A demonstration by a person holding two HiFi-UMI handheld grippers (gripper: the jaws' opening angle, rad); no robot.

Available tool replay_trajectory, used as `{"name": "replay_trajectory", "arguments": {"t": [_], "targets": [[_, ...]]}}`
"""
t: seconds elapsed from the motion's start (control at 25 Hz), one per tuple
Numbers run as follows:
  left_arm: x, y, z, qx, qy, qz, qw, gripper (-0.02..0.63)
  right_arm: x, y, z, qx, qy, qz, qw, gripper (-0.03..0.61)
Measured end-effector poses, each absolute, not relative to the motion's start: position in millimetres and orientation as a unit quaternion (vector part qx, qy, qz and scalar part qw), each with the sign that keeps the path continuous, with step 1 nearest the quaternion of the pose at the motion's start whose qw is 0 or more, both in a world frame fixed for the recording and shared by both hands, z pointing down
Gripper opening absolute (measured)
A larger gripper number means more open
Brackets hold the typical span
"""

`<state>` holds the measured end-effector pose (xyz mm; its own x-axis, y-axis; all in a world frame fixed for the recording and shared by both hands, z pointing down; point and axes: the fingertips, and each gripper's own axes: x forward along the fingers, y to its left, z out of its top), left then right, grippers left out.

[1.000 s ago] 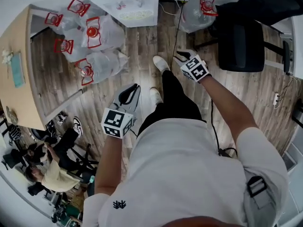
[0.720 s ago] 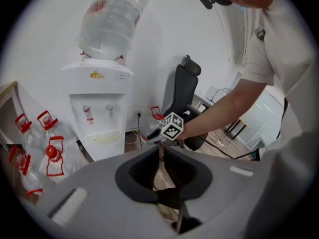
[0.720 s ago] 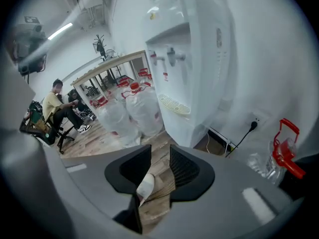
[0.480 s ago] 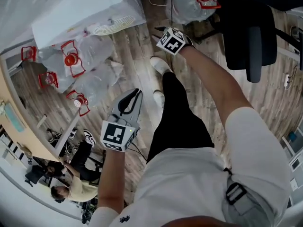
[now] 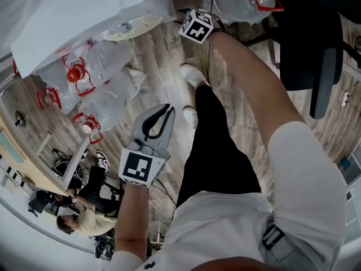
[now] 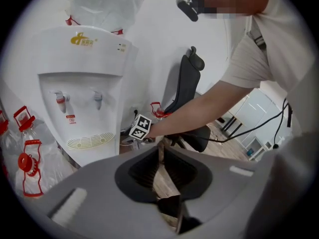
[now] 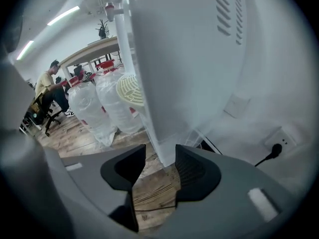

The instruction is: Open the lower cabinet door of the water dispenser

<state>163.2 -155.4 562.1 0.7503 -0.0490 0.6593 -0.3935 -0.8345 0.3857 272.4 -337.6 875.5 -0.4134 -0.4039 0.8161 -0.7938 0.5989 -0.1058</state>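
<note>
Wooden floor (image 5: 163, 72) carries a white water dispenser (image 5: 73, 16) at its far edge, against the wall. The lower cabinet door is on the front face, which shows only edge-on or hidden, so I cannot tell how it stands. A black office chair (image 5: 310, 44) stands to the right. Clear water bottles (image 5: 107, 95) with red handles lie just beside the dispenser's front. The right gripper (image 7: 159, 156) is at the dispenser's bottom corner. Its jaws have just been widening and stand apart, pressing nothing. The left gripper (image 5: 166, 110), well back, has its jaws together and empty.
</note>
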Motion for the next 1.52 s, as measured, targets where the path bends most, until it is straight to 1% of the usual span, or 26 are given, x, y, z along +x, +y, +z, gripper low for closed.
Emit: {"name": "replay_trajectory", "arguments": {"t": [0.12, 0.52, 1.16, 1.52], "targets": [[159.4, -158.1, 567.0, 0.896, -0.13, 0.329, 0.268, 0.06, 269.3, -348.7, 887.7, 0.358, -0.805, 0.238, 0.409, 0.179], [150.5, -158.4, 576.3, 0.89, -0.143, 0.321, 0.291, 0.058, 260.0, -361.3, 903.9, 0.335, -0.809, 0.213, 0.433, 0.179], [135.9, -142.6, 571.9, 0.89, -0.168, 0.302, 0.298, 0.06, 259.5, -359.2, 904.0, 0.382, -0.783, 0.224, 0.436, 0.175], [129.0, -133.9, 565.7, 0.891, -0.188, 0.284, 0.3, 0.06, 241.6, -325.9, 904.6, 0.373, -0.782, 0.242, 0.437, 0.175]]}}
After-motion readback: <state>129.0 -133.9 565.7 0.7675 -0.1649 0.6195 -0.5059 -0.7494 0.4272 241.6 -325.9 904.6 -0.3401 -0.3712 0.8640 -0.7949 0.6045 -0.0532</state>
